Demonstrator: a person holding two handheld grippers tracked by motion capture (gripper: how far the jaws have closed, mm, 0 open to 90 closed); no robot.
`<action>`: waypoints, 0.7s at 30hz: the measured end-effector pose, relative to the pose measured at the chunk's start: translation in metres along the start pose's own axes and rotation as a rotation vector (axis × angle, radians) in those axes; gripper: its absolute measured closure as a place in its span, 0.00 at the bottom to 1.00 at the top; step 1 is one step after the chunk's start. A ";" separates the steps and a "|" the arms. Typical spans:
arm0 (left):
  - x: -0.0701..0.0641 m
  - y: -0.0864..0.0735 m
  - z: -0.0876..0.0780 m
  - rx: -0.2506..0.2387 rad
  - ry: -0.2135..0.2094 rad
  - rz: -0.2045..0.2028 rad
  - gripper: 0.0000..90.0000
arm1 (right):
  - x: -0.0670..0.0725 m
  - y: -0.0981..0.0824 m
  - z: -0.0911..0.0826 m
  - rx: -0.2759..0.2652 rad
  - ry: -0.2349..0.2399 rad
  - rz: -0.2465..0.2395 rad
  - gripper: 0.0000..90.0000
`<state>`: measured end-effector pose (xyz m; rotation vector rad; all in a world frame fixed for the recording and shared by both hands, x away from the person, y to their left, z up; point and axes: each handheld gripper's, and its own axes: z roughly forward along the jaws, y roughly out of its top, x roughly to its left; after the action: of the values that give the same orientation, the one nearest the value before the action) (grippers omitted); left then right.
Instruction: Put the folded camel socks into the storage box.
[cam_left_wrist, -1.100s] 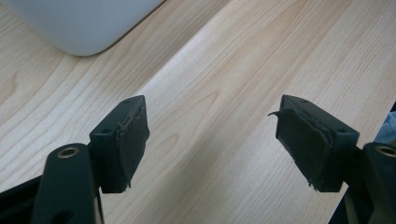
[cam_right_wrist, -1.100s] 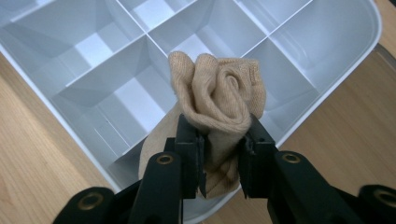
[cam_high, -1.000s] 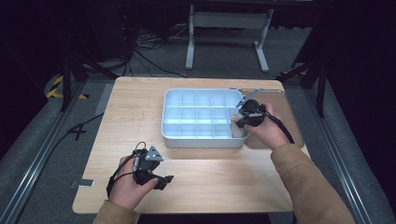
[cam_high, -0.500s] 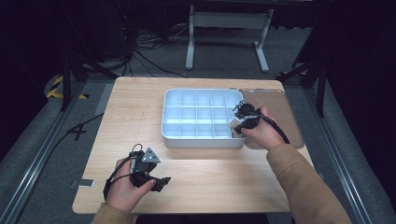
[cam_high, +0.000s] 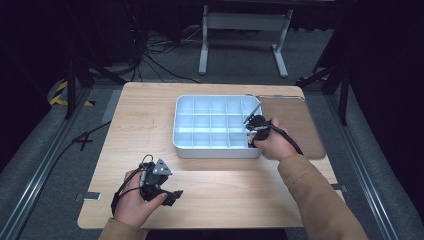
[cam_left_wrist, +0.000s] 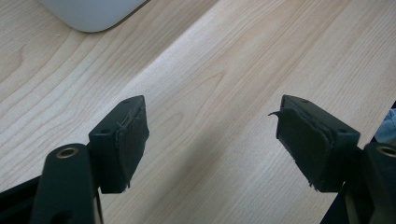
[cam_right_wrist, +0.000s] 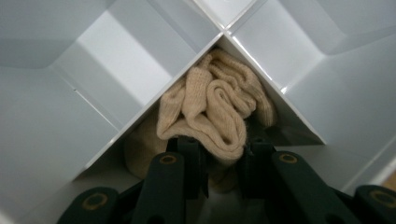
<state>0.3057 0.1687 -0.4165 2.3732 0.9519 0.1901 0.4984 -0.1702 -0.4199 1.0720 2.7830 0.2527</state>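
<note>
right gripper (cam_high: 248, 131) sank, pressing sock (cam_right_wrist: 215, 112) into tray (cam_high: 190, 145).

A light wooden table (cam_high: 150, 125) stands on a grey floor (cam_high: 45, 150) in a dark room; light falls mainly on the tabletop. A brown mat (cam_high: 300, 125) lies on the table's right part. Beyond the far edge stands a grey metal stand (cam_high: 242, 30), with black cables (cam_high: 155, 65) strewn on the floor beside it. Yellow-black tape (cam_high: 62, 92) marks the floor at left. Metal rails (cam_high: 30, 195) run along both sides.
</note>
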 end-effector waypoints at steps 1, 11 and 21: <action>0.000 0.000 0.000 0.002 0.001 0.000 0.29 | -0.001 0.001 0.000 0.006 0.002 0.006 0.83; 0.000 0.000 0.000 -0.001 -0.001 0.001 0.29 | -0.001 0.006 0.002 0.045 0.016 0.026 0.81; 0.000 0.002 0.002 0.007 -0.004 0.006 0.29 | 0.001 0.000 -0.008 0.000 0.036 0.022 0.69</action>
<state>0.3078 0.1667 -0.4173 2.3825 0.9453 0.1837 0.4961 -0.1705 -0.4118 1.1090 2.8047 0.2775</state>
